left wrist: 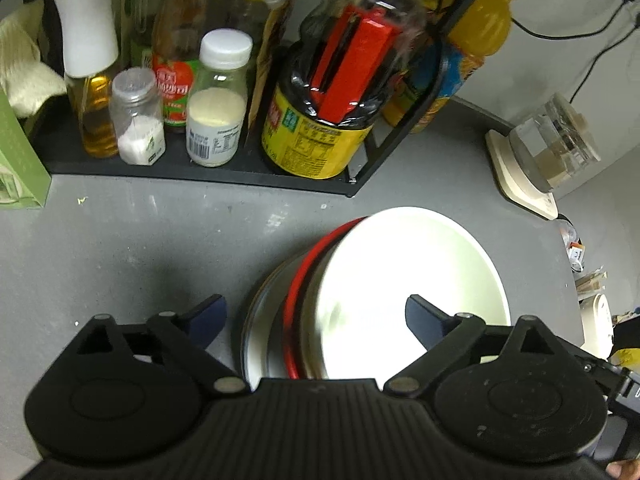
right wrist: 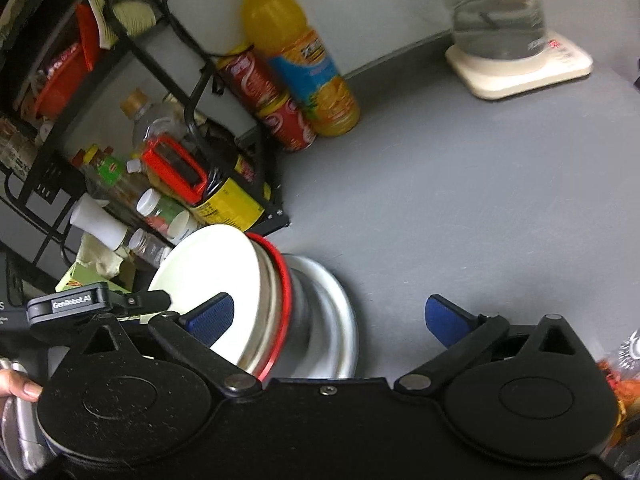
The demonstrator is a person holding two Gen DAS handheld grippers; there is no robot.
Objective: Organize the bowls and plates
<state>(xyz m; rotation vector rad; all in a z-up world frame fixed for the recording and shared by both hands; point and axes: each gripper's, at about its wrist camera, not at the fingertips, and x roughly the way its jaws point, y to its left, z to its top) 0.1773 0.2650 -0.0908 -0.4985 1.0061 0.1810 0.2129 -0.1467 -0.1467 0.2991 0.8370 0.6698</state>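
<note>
A stack of dishes sits on the grey counter: a white bowl (left wrist: pixel 404 276) on top, a red-rimmed bowl (left wrist: pixel 298 292) under it, and a white plate (left wrist: pixel 256 344) at the bottom. My left gripper (left wrist: pixel 316 318) is open and straddles the stack's near edge, one finger outside it, the other over the white bowl. In the right wrist view the white bowl (right wrist: pixel 208 276), red-rimmed bowl (right wrist: pixel 282 304) and plate (right wrist: pixel 340 312) lie at lower left. My right gripper (right wrist: pixel 330 320) is open, its left finger over the white bowl, nothing between the fingers.
A black rack (left wrist: pixel 200 172) with sauce bottles and jars stands behind the stack. An orange juice bottle (right wrist: pixel 300 56) and red cans (right wrist: pixel 272 100) stand by the wall. A glass kettle on a cream base (right wrist: pixel 516 60) is at the back right. A green box (left wrist: pixel 20 160) is at the left.
</note>
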